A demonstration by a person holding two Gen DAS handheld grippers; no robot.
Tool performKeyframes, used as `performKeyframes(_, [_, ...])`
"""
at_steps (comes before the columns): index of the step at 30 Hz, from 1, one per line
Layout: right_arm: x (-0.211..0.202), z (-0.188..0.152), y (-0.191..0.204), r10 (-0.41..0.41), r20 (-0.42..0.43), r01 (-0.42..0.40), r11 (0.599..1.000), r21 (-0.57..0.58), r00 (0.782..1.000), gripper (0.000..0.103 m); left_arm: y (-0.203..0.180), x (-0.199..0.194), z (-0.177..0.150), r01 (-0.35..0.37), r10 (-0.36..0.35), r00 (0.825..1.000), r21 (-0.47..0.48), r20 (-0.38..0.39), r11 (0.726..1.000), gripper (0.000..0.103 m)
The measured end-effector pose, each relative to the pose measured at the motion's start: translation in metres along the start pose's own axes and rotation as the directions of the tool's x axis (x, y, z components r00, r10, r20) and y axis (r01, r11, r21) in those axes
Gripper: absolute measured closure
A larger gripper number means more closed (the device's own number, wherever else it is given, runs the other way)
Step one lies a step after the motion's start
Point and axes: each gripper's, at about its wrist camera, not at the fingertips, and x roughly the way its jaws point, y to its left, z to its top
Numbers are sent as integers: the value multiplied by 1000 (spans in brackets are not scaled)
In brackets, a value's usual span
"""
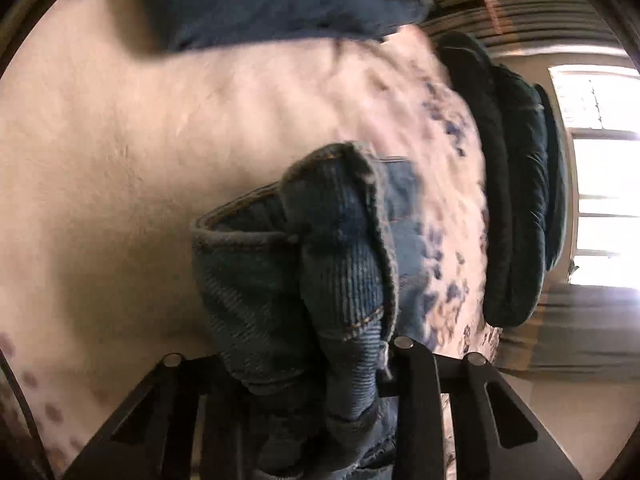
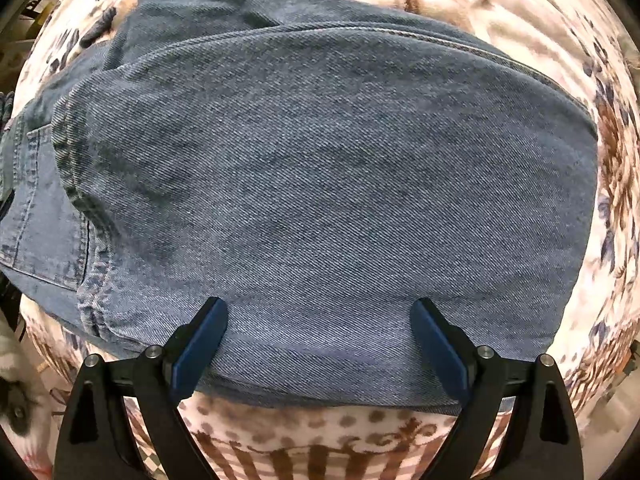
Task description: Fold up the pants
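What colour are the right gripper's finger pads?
Dark blue pads, clearest in the right wrist view, spread over the jeans.

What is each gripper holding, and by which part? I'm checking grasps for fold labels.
The left gripper is shut on the jeans, gripping a bunched hem. The right gripper is open over the denim, holding nothing.

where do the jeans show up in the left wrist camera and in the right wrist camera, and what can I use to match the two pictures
Left wrist: the jeans sit low and centre, a bunched waistband end clamped in the left gripper.
Right wrist: the jeans fill most of the picture, lying flat, with the open right gripper over their near edge.
Shared landmark: the floral bedspread under the jeans.
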Motion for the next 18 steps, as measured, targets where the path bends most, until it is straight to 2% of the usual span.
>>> performKeyframes(3, [-1, -3, -5, 16, 7, -16, 1000, -9, 1000, 8, -28, -16, -10, 8, -10, 1000, 102, 26, 995, 80])
performKeyframes(5, [0, -2, -8, 36, 9, -36, 999, -9, 999, 8, -55, -23, -18, 6, -14, 999, 189, 41, 982, 80])
performKeyframes(7, [-6, -3, -18, 83, 18, -83, 996, 12, 996, 8, -80, -32, -33, 27, -40, 998, 274, 43, 961, 80])
performKeyframes(9, [-10, -7, -33, 143, 30, -144, 988, 51, 989, 8, -106, -39, -50, 33, -53, 998, 369, 44, 929, 80])
performKeyframes(11, [-15, -11, -56, 216, 47, -220, 970, 103, 975, 8, -132, -46, -74, 44, -70, 997, 471, 37, 881, 80])
performKeyframes(12, [-16, -12, -65, 228, 50, -232, 966, 117, 972, 8, -144, -48, -89, 58, -80, 997, 521, 20, 852, 80])
performKeyframes(16, [-12, -18, -113, 231, 57, -238, 955, 179, 971, 8, -185, -44, -163, 93, -79, 995, 711, -53, 697, 80])
performKeyframes(18, [-8, -21, -136, 257, 55, -263, 941, 213, 965, 8, -197, -34, -197, 117, -63, 993, 766, -99, 632, 81])
